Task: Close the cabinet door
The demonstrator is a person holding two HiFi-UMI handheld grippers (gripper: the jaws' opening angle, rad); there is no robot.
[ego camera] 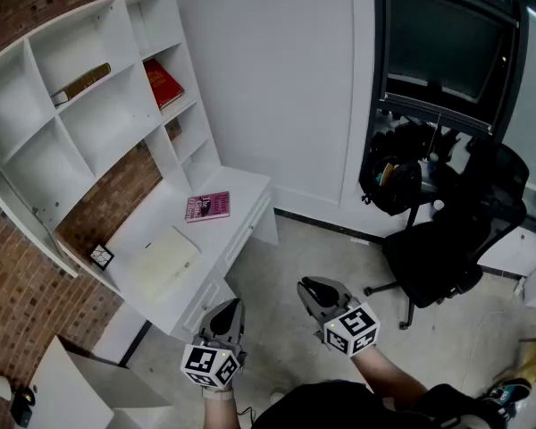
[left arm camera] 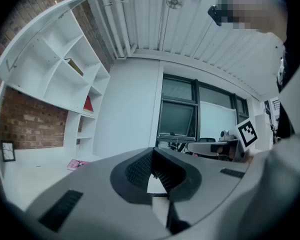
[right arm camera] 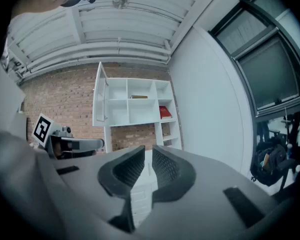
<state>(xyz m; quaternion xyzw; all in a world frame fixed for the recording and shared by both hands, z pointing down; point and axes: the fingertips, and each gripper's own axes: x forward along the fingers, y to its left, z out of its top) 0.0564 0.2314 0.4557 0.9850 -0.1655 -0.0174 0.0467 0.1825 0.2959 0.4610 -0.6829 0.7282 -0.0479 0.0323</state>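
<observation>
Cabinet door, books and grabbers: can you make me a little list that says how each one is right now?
cabinet door: open, swung out
red book: in a cabinet compartment
pink book: flat on the white desk
left gripper: shut, empty
right gripper: shut, empty
black office chair: on the floor, right of the desk

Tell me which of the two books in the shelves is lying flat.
The brown book: it lies flat on its shelf, while the red book, in the compartment to its right in the head view, leans at a tilt.
</observation>
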